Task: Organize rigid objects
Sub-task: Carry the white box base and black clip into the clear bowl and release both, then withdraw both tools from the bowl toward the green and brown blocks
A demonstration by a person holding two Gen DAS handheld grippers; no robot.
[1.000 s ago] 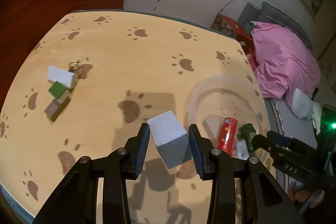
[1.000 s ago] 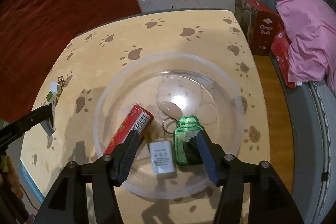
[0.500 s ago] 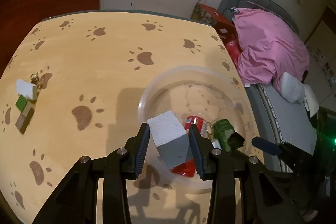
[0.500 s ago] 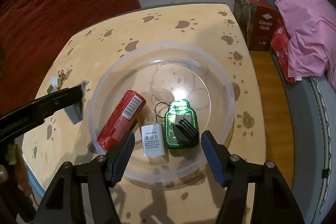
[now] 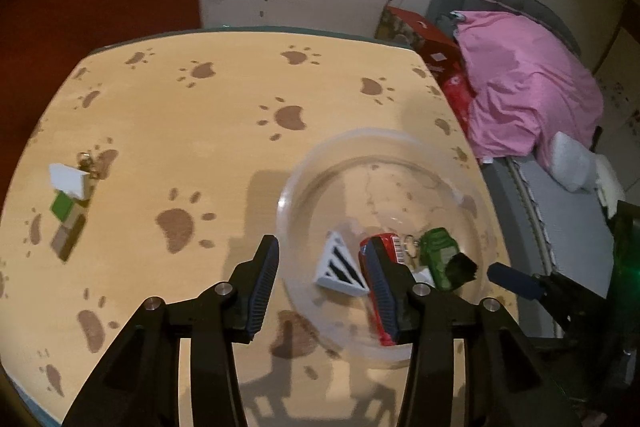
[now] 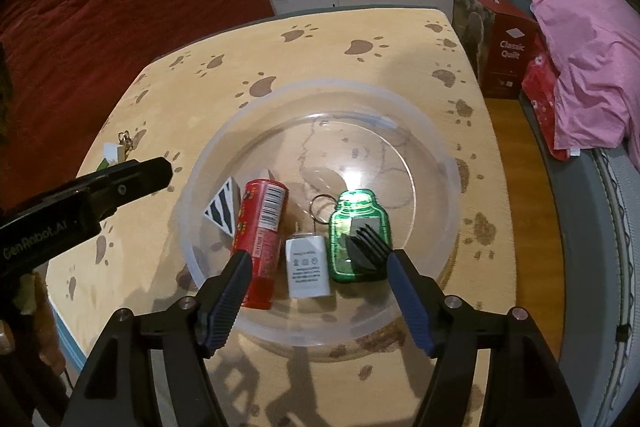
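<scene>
Clear plastic bowl (image 6: 436,163) on my paw-print table (image 5: 224,115), right of centre; inside it, from my left: a white block with black stripes (image 6: 224,207) resting against the bowl's left wall and just beside a red can (image 6: 262,227) lying on its side, then a white charger (image 6: 307,265), a green bottle-shaped keychain (image 6: 356,223) with a black comb attachment (image 6: 368,251) on top of it; my left gripper (image 5: 324,291) hangs spread wide and empty over the bowl's near-left rim; my right gripper (image 6: 320,291) also gapes, holding nothing, over the near rim; far left on the table, well apart, a white tag with keyring (image 5: 68,181) and a green-and-brown piece (image 5: 66,223); beyond the table, a red box (image 6: 506,63) and a pink blanket (image 6: 588,63); half a second ago my left jaws clamped the block above the bowl, now it lies inside.
</scene>
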